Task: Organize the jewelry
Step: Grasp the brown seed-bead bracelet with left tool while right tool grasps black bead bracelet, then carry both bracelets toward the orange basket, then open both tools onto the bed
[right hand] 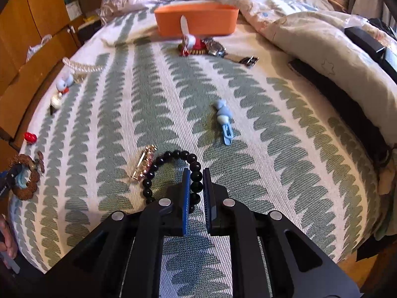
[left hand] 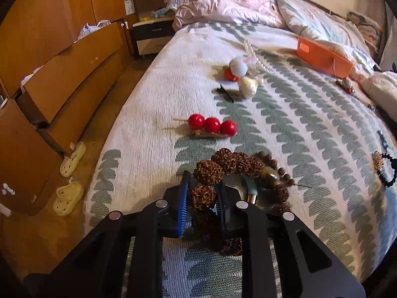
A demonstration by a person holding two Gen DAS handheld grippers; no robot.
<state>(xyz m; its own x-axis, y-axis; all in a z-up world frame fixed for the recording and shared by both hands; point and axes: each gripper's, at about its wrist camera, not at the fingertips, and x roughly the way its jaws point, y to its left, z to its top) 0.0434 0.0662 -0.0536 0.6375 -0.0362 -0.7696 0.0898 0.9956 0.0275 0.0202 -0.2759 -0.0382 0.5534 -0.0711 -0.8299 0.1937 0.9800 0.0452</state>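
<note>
My left gripper (left hand: 202,188) is shut on a brown knobbly-bead bracelet (left hand: 224,164) lying on the bed, one bead between its blue pads. My right gripper (right hand: 196,177) is shut on a black bead bracelet (right hand: 173,155), beads pinched between its pads. An orange tray (right hand: 196,21) stands at the far end of the bed, also in the left wrist view (left hand: 322,54). A gold brooch (right hand: 144,165) lies beside the black bracelet. A blue hair clip (right hand: 224,121), a red three-ball clip (left hand: 212,125), a pearl string (left hand: 255,54) and a watch (right hand: 217,48) lie on the bedspread.
A green-patterned bedspread (right hand: 124,124) covers the bed, with a crumpled quilt (left hand: 248,7) at its head. A wooden dresser (left hand: 62,62) with open drawers stands left. Slippers (left hand: 69,196) lie on the floor. White and orange pom-pom ornaments (left hand: 238,72) lie mid-bed.
</note>
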